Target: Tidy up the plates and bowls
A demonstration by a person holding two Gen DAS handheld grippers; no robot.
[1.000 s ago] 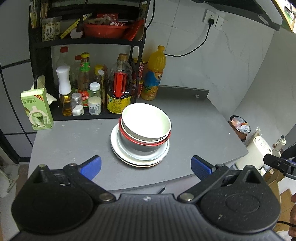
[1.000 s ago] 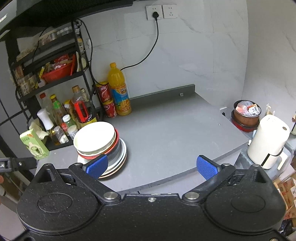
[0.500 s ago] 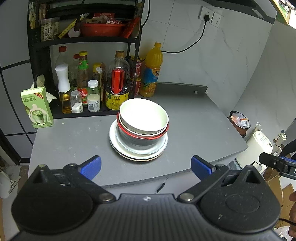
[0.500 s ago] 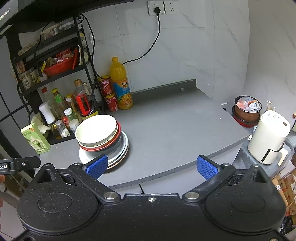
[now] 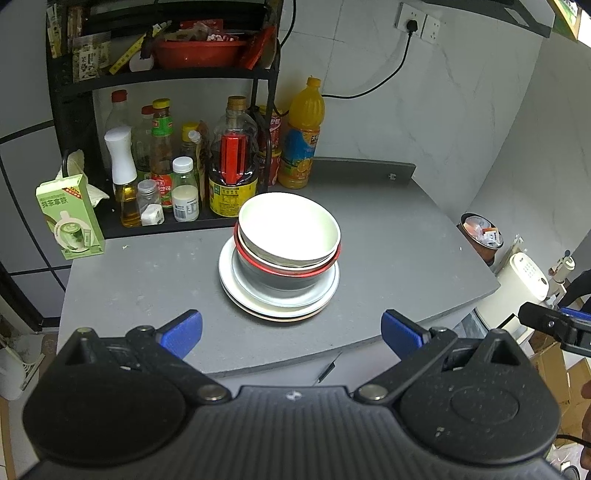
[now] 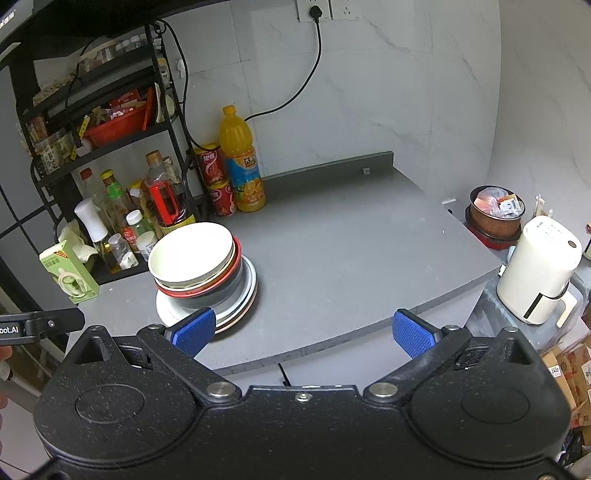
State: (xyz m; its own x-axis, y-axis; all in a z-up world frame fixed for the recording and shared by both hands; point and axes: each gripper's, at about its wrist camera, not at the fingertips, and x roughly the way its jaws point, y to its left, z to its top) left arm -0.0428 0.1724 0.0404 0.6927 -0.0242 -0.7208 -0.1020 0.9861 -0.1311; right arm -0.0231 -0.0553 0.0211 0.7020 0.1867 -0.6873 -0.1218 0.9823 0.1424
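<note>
Grey bench (image 5: 388,236) against a marbled white wall. At its back left, a black shelf rack (image 5: 70,92) crowded with sauce and oil bottles (image 5: 232,162), red basket (image 5: 199,51) on top tier. Orange juice bottle (image 5: 303,136) and red cans (image 6: 216,181) just beside the rack. Green carton (image 5: 70,218) at bench's left edge. Off the right edge, a white kettle (image 6: 539,269) and a brown pot (image 6: 495,218) of packets.

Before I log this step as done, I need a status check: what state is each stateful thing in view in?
Left claw: open, holding nothing.
Right claw: open, holding nothing.
White bowl: upright, empty, topmost in the nested bowls.
Red-rimmed bowl: upright, nested below the white bowl.
Plates: stacked flat on the grey counter, under the bowls.
Orange juice bottle: upright, capped.
Wall plug: plugged into the socket.
</note>
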